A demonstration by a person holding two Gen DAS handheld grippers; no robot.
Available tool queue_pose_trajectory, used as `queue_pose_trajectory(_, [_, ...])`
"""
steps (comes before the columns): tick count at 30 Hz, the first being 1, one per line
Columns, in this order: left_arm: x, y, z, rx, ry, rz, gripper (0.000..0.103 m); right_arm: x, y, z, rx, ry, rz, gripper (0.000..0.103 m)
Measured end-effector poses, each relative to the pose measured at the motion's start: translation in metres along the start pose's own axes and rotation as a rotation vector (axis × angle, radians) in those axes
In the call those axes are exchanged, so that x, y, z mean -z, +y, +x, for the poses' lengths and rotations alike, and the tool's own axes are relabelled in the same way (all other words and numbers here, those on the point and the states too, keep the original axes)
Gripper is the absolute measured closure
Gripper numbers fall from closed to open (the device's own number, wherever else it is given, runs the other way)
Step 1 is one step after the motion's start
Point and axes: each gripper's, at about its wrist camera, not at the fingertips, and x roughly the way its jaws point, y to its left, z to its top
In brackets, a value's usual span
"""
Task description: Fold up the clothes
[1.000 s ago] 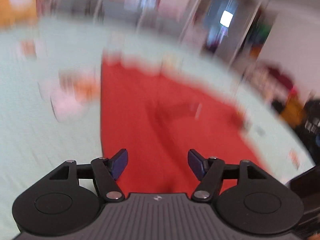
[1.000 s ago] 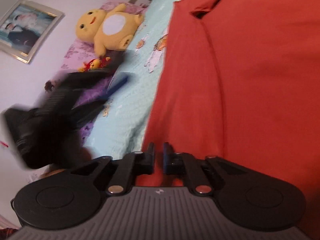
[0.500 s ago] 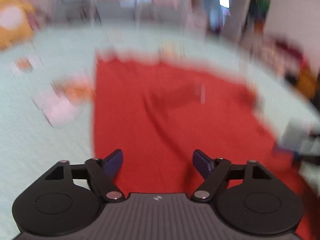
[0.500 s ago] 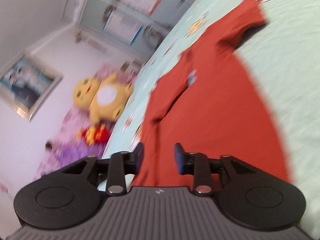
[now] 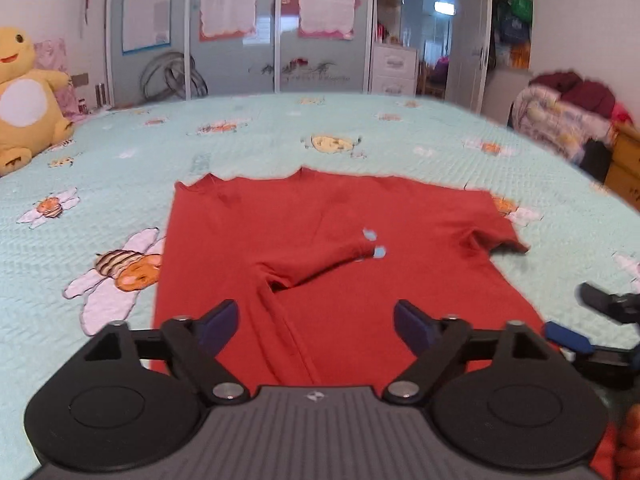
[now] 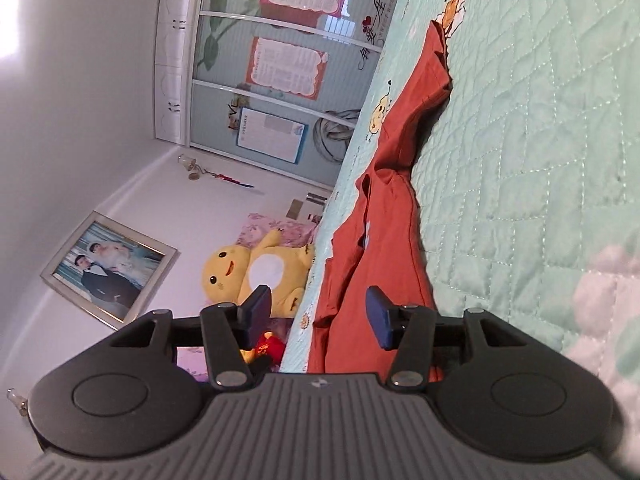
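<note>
While the red T-shirt point(image 5: 344, 248) lies spread on the bed point(image 5: 280, 132), with its left sleeve turned in over the chest and its right sleeve point(image 5: 496, 240) stuck out flat on the quilt, your left hand-held gripper point(image 5: 316, 318) hangs over its near end with the jaws wide apart and nothing between them. The shirt runs straight away from you, its long axis in line with that gripper's fingers, its far edge toward the wardrobe doors point(image 5: 240, 28).

Your right hand-held gripper point(image 6: 318, 312) is rolled on its side, low beside the shirt's right edge, its jaws also apart and empty. In its view the cloth point(image 6: 380, 240) reaches away from between the fingertips, but whether a finger touches the fabric cannot be told. That makes the right hand the nearer one to the outstretched sleeve and the right side seam; the left hand is nearer the side already turned in.

By my reading, one side is folded and the other lies open; this could equally be a shirt partway opened out. The yellow plush toy point(image 5: 24, 96) sits well clear at the left.
</note>
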Motion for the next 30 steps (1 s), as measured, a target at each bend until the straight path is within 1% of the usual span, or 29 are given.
queue_pose_trajectory(1, [0.0,0.001,0.018,-0.004,0.079,-0.004,0.01,-0.001,-0.001,-0.003,-0.005,0.001,0.003,0.05])
queue_pose_trajectory(2, [0.003,0.005,0.043,-0.003,0.224,-0.033,0.011,-0.001,-0.002,-0.004,-0.009,0.004,0.005,0.05])
queue_pose_trajectory(3, [0.007,0.006,0.052,-0.01,0.244,-0.055,0.006,-0.001,-0.003,-0.004,-0.011,0.006,0.007,0.05])
queue_pose_trajectory(4, [0.007,0.003,0.048,-0.022,0.199,-0.048,0.005,-0.002,-0.003,-0.005,-0.015,0.008,0.009,0.05])
queue_pose_trajectory(6, [0.003,-0.003,0.048,-0.032,0.223,-0.059,0.007,0.001,0.001,-0.01,-0.021,0.012,0.012,0.05])
queue_pose_trajectory(7, [0.001,-0.006,0.044,-0.03,0.209,-0.079,0.012,0.002,0.001,-0.011,-0.022,0.013,0.013,0.05])
queue_pose_trajectory(9, [-0.005,-0.012,0.032,0.006,0.158,-0.097,0.019,0.002,0.0,-0.014,-0.025,0.015,0.016,0.05])
queue_pose_trajectory(12, [-0.028,-0.042,0.02,0.065,0.056,-0.005,0.018,0.001,0.0,-0.016,-0.029,0.018,0.028,0.05])
queue_pose_trajectory(13, [-0.038,-0.055,0.017,0.089,0.024,0.041,0.018,0.001,0.0,-0.016,-0.03,0.018,0.032,0.05])
queue_pose_trajectory(15, [-0.059,-0.082,0.018,0.125,-0.014,0.132,0.015,0.001,0.0,-0.017,-0.033,0.02,0.041,0.05])
queue_pose_trajectory(16, [-0.07,-0.093,0.023,0.144,-0.017,0.171,0.013,0.001,0.001,-0.018,-0.03,0.024,0.039,0.05])
queue_pose_trajectory(19, [-0.094,-0.126,0.048,0.225,0.002,0.268,0.013,0.003,0.015,-0.015,0.05,0.067,-0.048,0.05])
queue_pose_trajectory(21, [-0.105,-0.146,0.072,0.245,0.037,0.306,0.013,0.006,0.029,-0.013,0.117,0.095,-0.151,0.049])
queue_pose_trajectory(22, [-0.11,-0.156,0.085,0.254,0.055,0.324,0.013,0.008,0.033,-0.012,0.131,0.1,-0.181,0.047])
queue_pose_trajectory(24, [-0.122,-0.17,0.111,0.266,0.097,0.316,0.013,0.009,0.033,-0.011,0.136,0.105,-0.193,0.046])
queue_pose_trajectory(26, [-0.133,-0.185,0.134,0.254,0.116,0.316,0.013,0.01,0.032,-0.01,0.139,0.111,-0.204,0.046])
queue_pose_trajectory(27, [-0.137,-0.19,0.141,0.233,0.109,0.337,0.013,0.01,0.032,-0.009,0.133,0.116,-0.203,0.046])
queue_pose_trajectory(29, [-0.141,-0.208,0.16,0.19,0.101,0.409,0.013,0.009,0.03,-0.007,0.121,0.123,-0.197,0.046])
queue_pose_trajectory(30, [-0.139,-0.217,0.168,0.17,0.097,0.468,0.013,0.009,0.029,-0.007,0.115,0.125,-0.192,0.046])
